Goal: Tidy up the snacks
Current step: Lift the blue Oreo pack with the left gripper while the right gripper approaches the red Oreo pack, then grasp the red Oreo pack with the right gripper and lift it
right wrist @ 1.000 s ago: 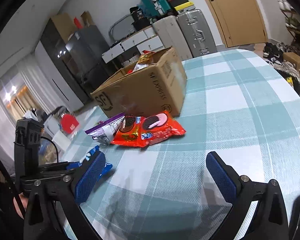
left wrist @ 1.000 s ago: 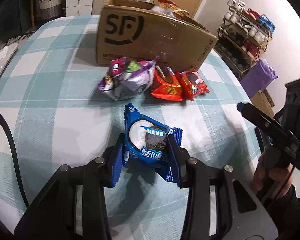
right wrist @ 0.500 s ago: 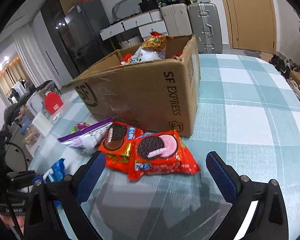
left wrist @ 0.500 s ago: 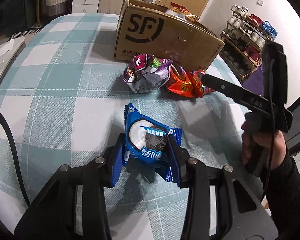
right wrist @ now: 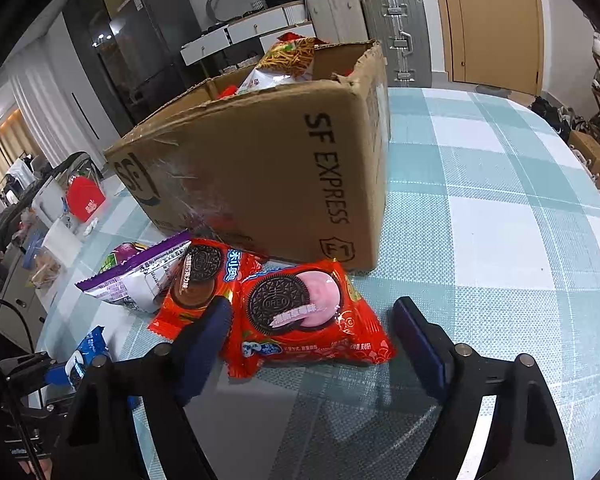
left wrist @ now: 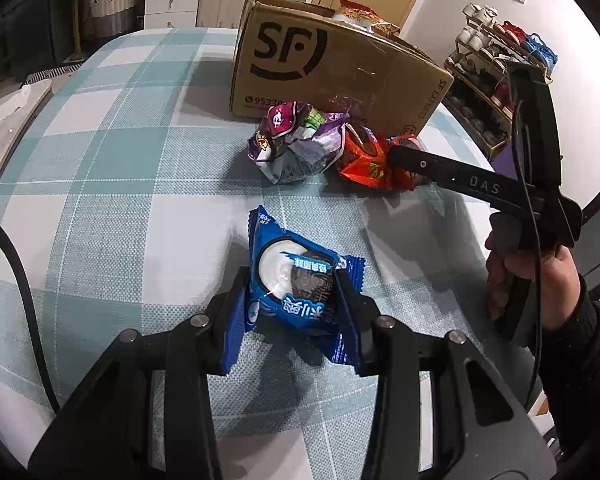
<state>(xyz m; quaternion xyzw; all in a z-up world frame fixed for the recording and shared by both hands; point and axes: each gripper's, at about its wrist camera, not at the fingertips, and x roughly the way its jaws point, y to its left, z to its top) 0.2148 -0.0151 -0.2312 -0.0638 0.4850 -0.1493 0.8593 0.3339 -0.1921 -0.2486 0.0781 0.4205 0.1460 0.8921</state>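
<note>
My left gripper is shut on a blue Oreo packet just above the checked tablecloth. Farther back lie a purple snack bag and two red Oreo packets against the SF cardboard box, which holds more snacks. In the right wrist view my right gripper straddles the red pink-cream Oreo packet. Its jaws are closing, and the right pad stands clear of the wrapper. The left finger overlaps the edge of the red chocolate Oreo packet. The purple bag lies left of that.
The box rises right behind the packets. A person's hand holds the right gripper's handle at the table's right edge. A black cable crosses the left side. A shoe rack stands beyond the table.
The right gripper has come in from the right to the red packets and its jaws have narrowed around the pink-cream one. The left gripper still holds the blue packet in place.
</note>
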